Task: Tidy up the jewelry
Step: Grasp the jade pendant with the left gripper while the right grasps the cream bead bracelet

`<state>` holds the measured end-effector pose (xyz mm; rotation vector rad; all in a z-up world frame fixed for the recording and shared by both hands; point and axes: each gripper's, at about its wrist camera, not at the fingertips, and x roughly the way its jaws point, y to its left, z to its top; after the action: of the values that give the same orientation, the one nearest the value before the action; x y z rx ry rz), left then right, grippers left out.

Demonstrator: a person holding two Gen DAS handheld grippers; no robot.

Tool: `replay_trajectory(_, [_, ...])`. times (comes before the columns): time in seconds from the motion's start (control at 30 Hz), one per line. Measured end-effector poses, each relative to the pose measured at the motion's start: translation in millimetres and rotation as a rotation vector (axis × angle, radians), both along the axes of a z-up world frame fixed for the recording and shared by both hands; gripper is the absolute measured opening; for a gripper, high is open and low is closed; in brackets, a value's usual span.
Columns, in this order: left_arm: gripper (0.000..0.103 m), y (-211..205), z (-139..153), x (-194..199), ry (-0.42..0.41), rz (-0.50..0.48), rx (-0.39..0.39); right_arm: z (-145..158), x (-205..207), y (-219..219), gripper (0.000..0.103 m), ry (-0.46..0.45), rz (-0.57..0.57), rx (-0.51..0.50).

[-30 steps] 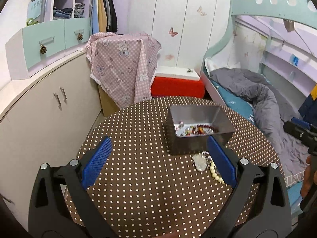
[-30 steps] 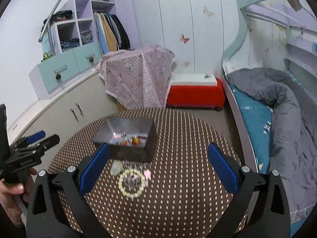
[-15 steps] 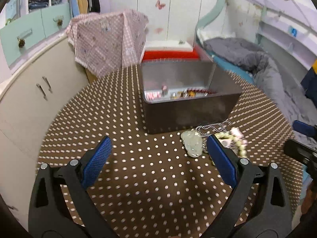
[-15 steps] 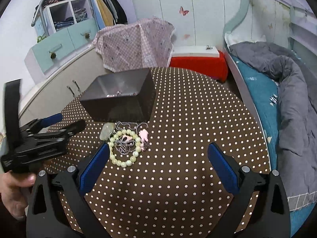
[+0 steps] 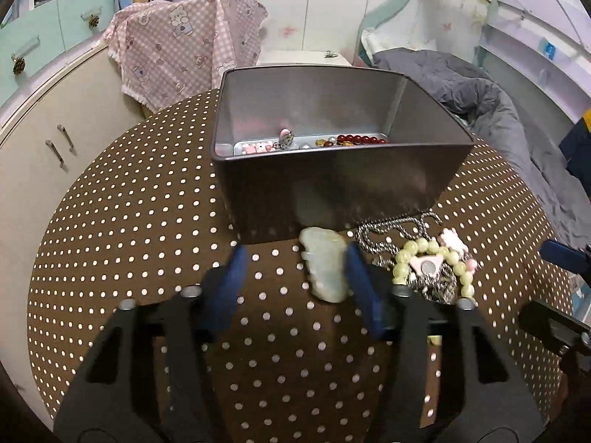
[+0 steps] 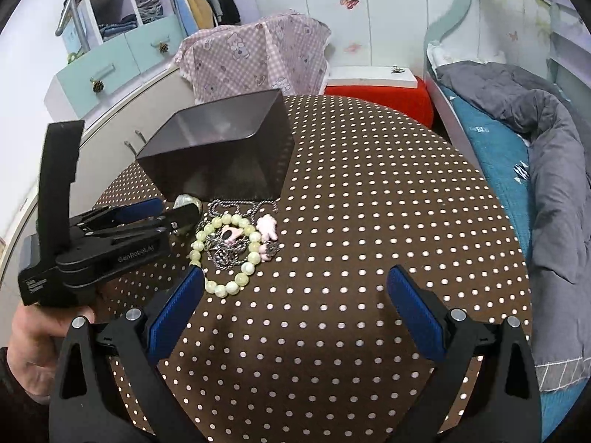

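A pale green jade pendant (image 5: 325,269) lies on the polka-dot table (image 5: 129,221) just in front of the grey metal box (image 5: 332,184). My left gripper (image 5: 295,251) straddles the pendant and its jaws are closing. The right pad touches the pendant's edge while the left pad stands well off it. Right of it lie a green bead bracelet (image 5: 417,247), a silver chain (image 5: 380,232) and a pink charm (image 5: 452,240). Red beads (image 5: 364,139) and small charms lie inside the box. My right gripper (image 6: 295,273) hovers open over bare cloth, right of the bracelet (image 6: 221,288).
The right wrist view shows the left gripper (image 6: 173,211) held by a hand (image 6: 29,336) at the left table edge, beside the box (image 6: 221,170). A bed with a grey duvet (image 6: 546,140) runs along the right. Behind are a cabinet (image 5: 37,170), a pink checked cloth (image 5: 184,48) and a red stool (image 6: 388,99).
My left gripper came down and forward to the pendant and its jaws narrowed from wide open. My right gripper sank closer to the table.
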<state>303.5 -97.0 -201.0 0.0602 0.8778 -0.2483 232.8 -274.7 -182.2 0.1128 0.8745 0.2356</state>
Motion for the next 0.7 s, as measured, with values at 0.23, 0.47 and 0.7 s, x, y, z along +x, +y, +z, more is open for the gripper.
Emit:
replay_trajectory(0.23, [0.058,5,-3,5,0.008,-0.01,0.003,-8,10,19,0.077,0.019,0.036,-0.03])
replay_trajectory(0.47, [0.03,9,-2,-1,0.009,-0.047,-0.032,-18,15,51,0.028,0.012,0.089,-0.177])
replay_trajectory(0.7, [0.02,22,0,-14,0.016,-0.056,-0.059,-7,0,46,0.008,-0.002,0.123,-0.109])
